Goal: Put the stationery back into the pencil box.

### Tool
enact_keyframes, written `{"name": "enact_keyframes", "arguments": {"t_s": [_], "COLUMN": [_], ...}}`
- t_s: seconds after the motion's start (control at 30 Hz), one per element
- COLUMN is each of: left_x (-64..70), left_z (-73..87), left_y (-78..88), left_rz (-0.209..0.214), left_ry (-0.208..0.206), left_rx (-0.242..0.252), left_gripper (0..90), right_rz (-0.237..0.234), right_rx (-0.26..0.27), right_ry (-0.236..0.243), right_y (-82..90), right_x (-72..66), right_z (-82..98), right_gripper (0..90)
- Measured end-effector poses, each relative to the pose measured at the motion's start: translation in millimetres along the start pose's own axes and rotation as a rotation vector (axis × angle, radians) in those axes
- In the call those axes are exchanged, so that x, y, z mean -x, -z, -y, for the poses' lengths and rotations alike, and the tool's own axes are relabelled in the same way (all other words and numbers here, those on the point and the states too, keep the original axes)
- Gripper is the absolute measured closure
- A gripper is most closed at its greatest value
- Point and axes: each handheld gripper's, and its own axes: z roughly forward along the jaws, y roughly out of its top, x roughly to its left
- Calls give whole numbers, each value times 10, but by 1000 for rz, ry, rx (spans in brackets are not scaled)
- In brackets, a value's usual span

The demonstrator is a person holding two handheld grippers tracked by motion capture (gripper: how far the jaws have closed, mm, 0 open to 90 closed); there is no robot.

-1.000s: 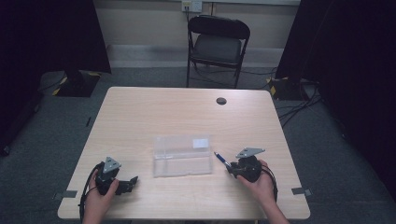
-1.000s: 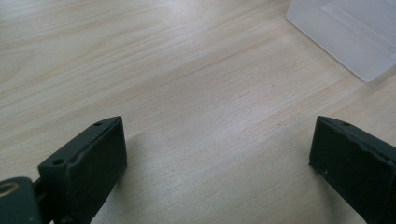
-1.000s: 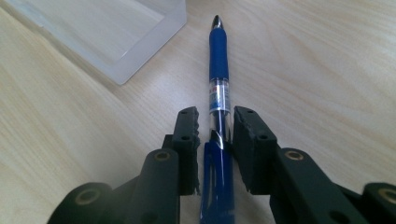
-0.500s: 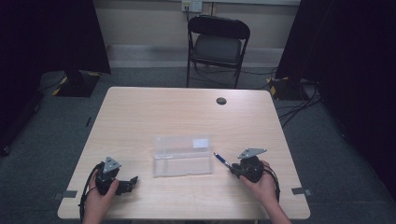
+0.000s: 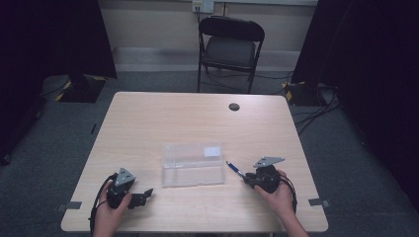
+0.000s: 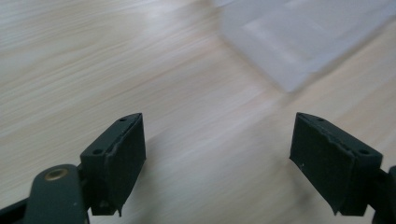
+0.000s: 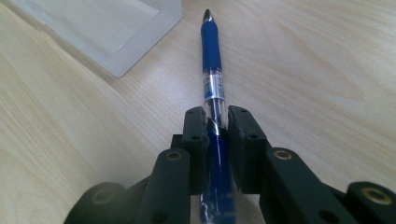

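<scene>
We see a wooden table (image 5: 163,118) w/ a clear plastic box (image 5: 193,164) lying flat near its middle, a bit toward the person's side. The box has a white label at its far right corner.

The right gripper (image 5: 246,177) sits just right of the box, held in the person's right hand (image 5: 276,190) near the table's front edge. Its jaws are clenched on a blue pen (image 7: 212,65). In the right gripper view the pen runs straight out between the jaws, clear barrel section just past them, blue grip further out, metal tip at the far end. The tip points toward the box's right side, close to its corner (image 7: 140,42) but apart from it. Whether the pen touches the table, we can't tell.

The left gripper (image 5: 143,195) is at the front left of the table, held in the left hand (image 5: 111,210), well apart from the box. Its jaws stand wide apart w/ nothing between them, bare tabletop beyond. The box corner (image 6: 289,56) shows blurred up ahead to the right in the left gripper view.

Behind the table stands a black folding chair (image 5: 230,47).
</scene>
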Motion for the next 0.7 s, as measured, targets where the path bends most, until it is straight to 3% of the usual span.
{"name": "enact_keyframes", "arguments": {"t_s": [0.07, 0.13, 0.17, 0.27, 0.37, 0.4, 0.43, 0.5, 0.53, 0.6, 0.63, 0.7], "left_x": [86, 161, 199, 252, 257, 257, 185, 116, 116, 117, 141, 144], "left_z": [-56, -163, -201, -250, -349, -349, -376, -395, -395, -420, -450, -470], "left_y": [-26, -41, -56, -75, -111, -111, -137, -183, -183, -247, -323, -378], "left_rz": [13, 51, 83, 92, 40, 40, -5, 1, 1, -1, -10, -30], "left_ry": [-17, 35, 32, 15, 14, 14, 67, 116, 116, 133, 170, 167], "left_rx": [13, 32, 47, 56, 57, 57, 60, 60, 60, 31, 11, -10], "left_gripper": [167, 177, 183, 182, 253, 293, 337, 352, 367, 417, 436, 501], "right_rz": [-1, -1, -5, -7, -9, -9, -8, -7, -7, -2, 4, 5], "right_rx": [-1, -2, 2, 3, 2, 2, 4, 3, 3, 2, 6, 3], "right_ry": [2, 1, 4, 2, 4, 4, 5, 5, 5, 8, 17, 14], "right_y": [0, 1, 0, 1, 1, 1, 0, 0, 0, -1, -6, -4], "right_x": [2, 6, 10, 11, 13, 13, 14, 12, 12, 5, 2, 3], "right_z": [-1, -1, 0, 3, 1, 1, 3, 2, 2, 1, 0, 0], "right_gripper": [772, 772, 771, 771, 771, 771, 771, 771, 771, 771, 771, 770]}}
